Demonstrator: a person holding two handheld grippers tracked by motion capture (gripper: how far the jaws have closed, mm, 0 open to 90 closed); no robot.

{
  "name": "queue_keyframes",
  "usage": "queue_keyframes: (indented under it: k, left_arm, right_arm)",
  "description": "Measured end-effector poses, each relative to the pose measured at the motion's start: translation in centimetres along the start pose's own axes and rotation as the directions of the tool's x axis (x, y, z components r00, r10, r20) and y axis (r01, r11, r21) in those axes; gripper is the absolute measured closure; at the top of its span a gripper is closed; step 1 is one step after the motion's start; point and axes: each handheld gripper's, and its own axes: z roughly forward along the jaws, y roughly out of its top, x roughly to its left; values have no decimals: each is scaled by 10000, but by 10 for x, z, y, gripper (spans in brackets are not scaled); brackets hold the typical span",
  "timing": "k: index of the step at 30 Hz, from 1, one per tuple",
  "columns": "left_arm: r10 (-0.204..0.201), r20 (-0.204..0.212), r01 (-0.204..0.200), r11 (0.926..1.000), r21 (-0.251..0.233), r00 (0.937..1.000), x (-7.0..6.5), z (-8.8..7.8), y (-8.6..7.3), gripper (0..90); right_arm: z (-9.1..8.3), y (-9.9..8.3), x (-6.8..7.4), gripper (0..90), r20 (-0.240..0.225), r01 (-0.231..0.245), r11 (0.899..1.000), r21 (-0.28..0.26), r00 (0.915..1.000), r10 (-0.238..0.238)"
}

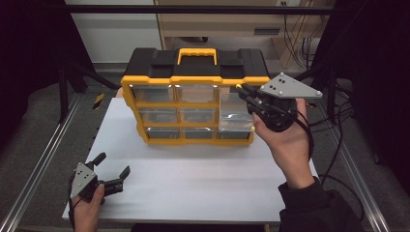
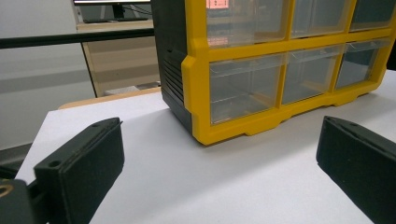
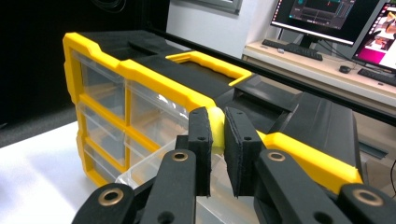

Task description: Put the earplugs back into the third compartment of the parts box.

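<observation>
Right gripper (image 3: pixel 216 149) pinching yellow piece (image 3: pixel 216 128), organizer (image 1: pixel 193 104) behind

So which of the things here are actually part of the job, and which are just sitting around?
In the job:
- drawer organizer
- pulled-out clear drawer
- small yellow piece between the right gripper fingers

Lying about:
- left gripper, open, resting on the table
- monitors and keyboard behind

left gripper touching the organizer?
Apart. High view: the left gripper sits open near the table's front left corner, bare white surface between it and the organizer. Left gripper view shows the same gap.
</observation>
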Motion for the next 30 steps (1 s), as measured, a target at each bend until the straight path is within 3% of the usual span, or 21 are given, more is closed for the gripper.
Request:
queue_keyframes:
  k: [9,21,30]
  left_arm:
    - [-3,-7,3,10000,-2,10000,0,0,0,5]
    - [5,-8,-5,10000,-3,10000,0,0,0,5]
    - [-17,-11,17,10000,-4,10000,1,0,0,5]
  right_arm:
    - [3,-4,0,802,-43,-54,9998,180,10000,55]
    - [4,-6,0,688,34,-195,9994,292,9998,195]
    - [-2,-10,1,456,347,-477,9979,-430,9982,492]
